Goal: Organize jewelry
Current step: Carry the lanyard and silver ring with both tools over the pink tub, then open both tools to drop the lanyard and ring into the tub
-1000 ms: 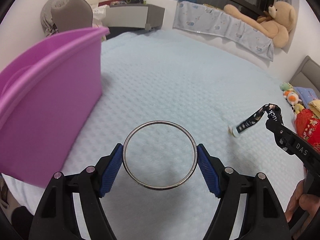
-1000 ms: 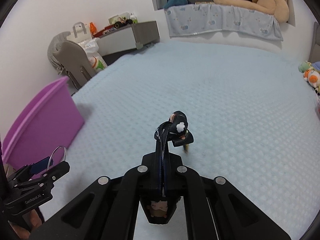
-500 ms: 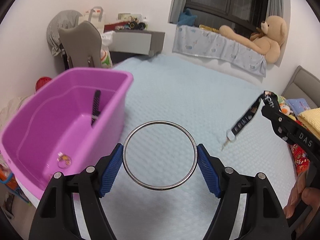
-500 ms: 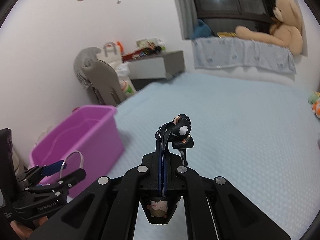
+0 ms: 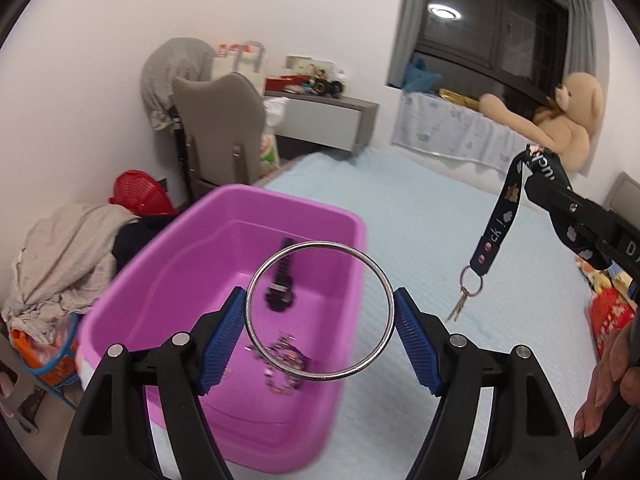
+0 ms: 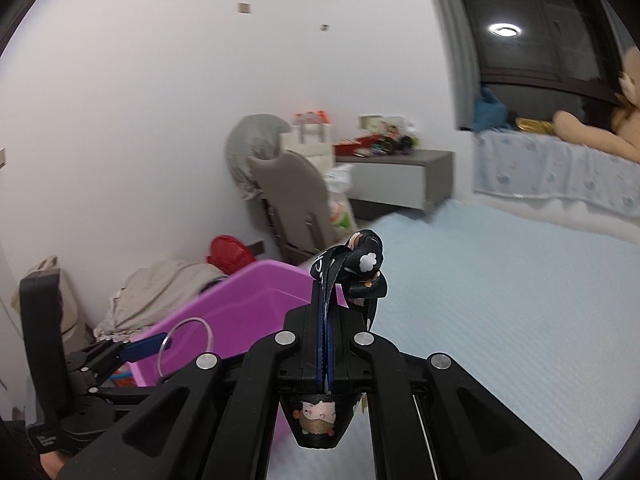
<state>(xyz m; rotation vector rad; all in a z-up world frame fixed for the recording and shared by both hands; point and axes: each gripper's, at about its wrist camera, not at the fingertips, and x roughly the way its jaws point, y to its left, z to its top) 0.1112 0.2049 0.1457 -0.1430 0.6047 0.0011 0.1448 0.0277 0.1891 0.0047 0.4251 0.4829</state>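
Over bed (image 5: 420, 216), gripping bangle (image 5: 319, 312) in left gripper (image 5: 319, 330) above purple bin (image 5: 224, 280), right gripper (image 6: 325, 332) jaws clamping lanyard (image 6: 352, 276).

Home bedroom: bed (image 5: 420, 216), teddy bear (image 5: 560, 120).

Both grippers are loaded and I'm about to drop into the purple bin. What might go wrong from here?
1. The silver bangle is pinched only at two edge points by the left gripper; it may twist out and land on the blue bedspread instead of in the purple bin.
2. The black lanyard in the right gripper hangs over the bedspread, outside the bin; its keys could swing and snag the bin rim.
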